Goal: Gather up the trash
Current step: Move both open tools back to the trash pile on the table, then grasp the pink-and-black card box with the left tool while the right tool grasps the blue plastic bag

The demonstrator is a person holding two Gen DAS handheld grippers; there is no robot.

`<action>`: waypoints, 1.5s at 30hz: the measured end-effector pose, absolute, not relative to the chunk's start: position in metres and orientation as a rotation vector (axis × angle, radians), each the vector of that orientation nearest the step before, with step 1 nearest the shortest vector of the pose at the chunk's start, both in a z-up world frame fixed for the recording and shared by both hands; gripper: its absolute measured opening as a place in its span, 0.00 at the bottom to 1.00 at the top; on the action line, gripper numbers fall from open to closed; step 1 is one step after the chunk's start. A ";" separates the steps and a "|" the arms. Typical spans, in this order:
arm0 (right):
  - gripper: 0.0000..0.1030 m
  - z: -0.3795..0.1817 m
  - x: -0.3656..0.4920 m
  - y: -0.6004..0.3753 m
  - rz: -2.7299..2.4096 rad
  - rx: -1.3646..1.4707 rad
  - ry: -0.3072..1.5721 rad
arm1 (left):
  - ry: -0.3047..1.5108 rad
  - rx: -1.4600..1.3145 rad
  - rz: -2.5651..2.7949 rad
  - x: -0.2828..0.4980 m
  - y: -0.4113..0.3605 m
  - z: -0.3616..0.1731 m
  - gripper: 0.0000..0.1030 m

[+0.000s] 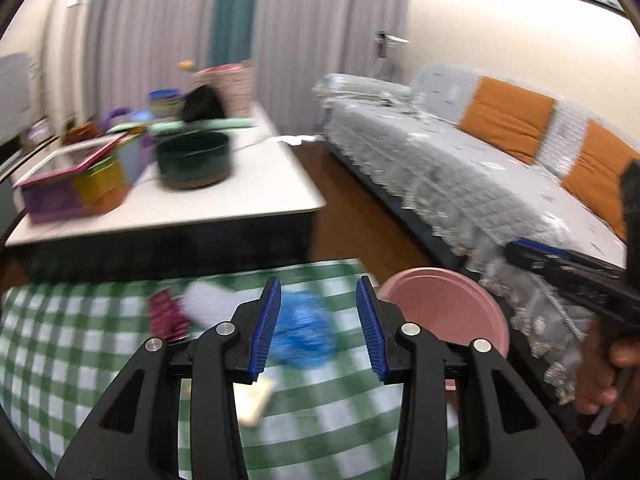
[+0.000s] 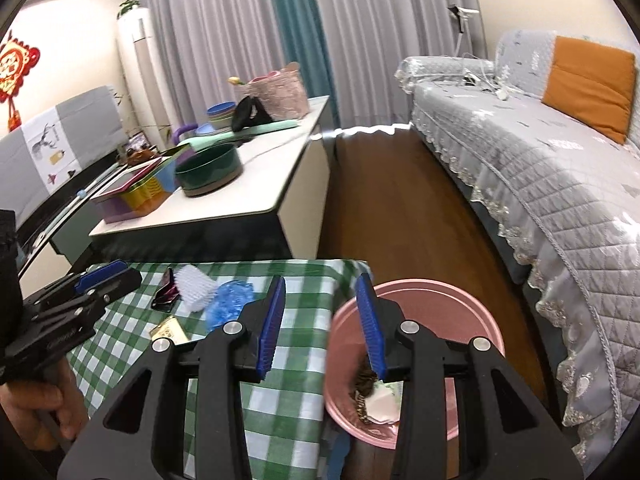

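On the green checked tablecloth lies a small heap of trash: crumpled white paper, a blue plastic wad, a dark red wrapper and a gold packet. A pink bin stands past the cloth's right edge, with white paper and brown scraps inside. My right gripper hangs open and holds nothing, over the cloth's edge and the bin's rim. My left gripper is open too, above the blue plastic wad; its view is blurred. The pink bin shows to its right.
Beyond the cloth stands a white low table with a dark green pot and a coloured tin box. A grey-covered sofa with orange cushions runs along the right. A strip of wood floor lies between them.
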State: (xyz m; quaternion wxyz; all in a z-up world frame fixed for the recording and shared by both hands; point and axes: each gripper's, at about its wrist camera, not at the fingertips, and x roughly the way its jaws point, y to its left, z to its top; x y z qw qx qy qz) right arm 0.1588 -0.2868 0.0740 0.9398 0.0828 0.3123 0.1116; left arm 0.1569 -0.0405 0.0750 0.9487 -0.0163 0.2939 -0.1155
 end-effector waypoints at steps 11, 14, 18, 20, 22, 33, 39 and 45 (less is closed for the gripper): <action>0.37 0.043 0.187 -0.233 0.311 0.140 0.696 | 0.651 -0.110 -0.011 0.179 0.042 0.018 0.37; 0.37 0.031 0.200 -0.217 0.336 0.134 0.725 | 0.671 -0.128 0.010 0.188 0.056 0.006 0.37; 0.37 0.016 0.215 -0.203 0.361 0.135 0.756 | 0.696 -0.124 0.019 0.198 0.061 -0.010 0.37; 0.37 0.007 0.224 -0.197 0.376 0.144 0.783 | 0.708 -0.111 0.022 0.204 0.061 -0.017 0.37; 0.37 -0.001 0.232 -0.193 0.387 0.152 0.808 | 0.717 -0.112 0.025 0.209 0.061 -0.022 0.37; 0.47 -0.039 0.260 -0.175 0.428 0.167 0.931 | 0.779 -0.149 0.051 0.233 0.069 -0.044 0.37; 0.35 -0.047 0.261 -0.163 0.454 0.136 0.957 | 0.797 -0.150 0.065 0.241 0.070 -0.046 0.37; 0.08 -0.044 0.258 -0.158 0.471 0.112 0.948 | 0.793 -0.136 0.086 0.242 0.072 -0.045 0.23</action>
